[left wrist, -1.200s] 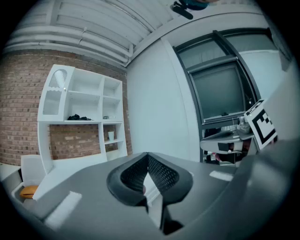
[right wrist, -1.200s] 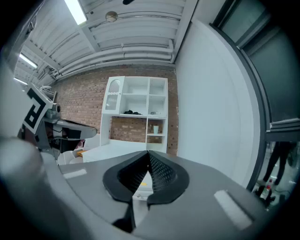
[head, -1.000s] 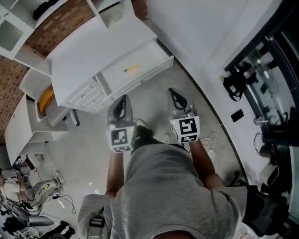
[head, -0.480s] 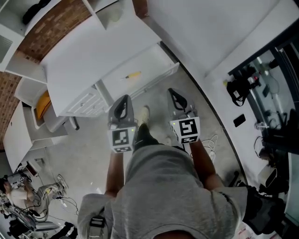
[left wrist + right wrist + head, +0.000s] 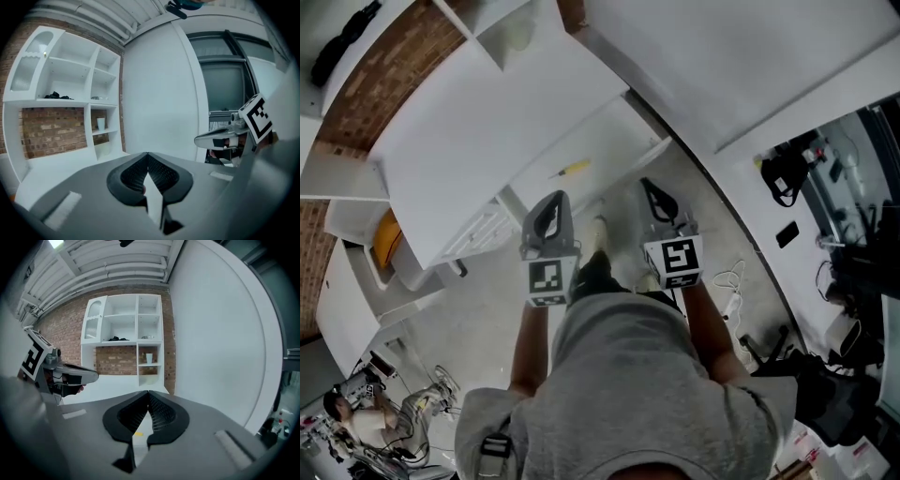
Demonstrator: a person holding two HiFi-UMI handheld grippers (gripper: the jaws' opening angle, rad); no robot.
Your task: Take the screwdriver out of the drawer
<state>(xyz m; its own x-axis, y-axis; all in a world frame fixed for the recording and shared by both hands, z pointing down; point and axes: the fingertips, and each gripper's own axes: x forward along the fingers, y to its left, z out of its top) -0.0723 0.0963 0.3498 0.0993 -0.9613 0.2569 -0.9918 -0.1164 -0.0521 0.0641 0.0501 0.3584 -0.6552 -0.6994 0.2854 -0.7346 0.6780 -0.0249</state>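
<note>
While the left tool (image 5: 552, 200) and right tool (image 5: 649, 186) hang clenched and empty, the screwdriver (image 5: 570, 170) lies in the open drawer (image 5: 605, 141) ahead of both, nearer the left. Its long axis runs along the drawer, crosswise to their pointing; the left appears better placed.

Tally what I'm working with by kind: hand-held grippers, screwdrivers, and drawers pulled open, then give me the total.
Hand-held grippers: 2, the left hand-held gripper and the right hand-held gripper
Yellow screwdriver: 1
Open drawer: 1
Total: 4
</note>
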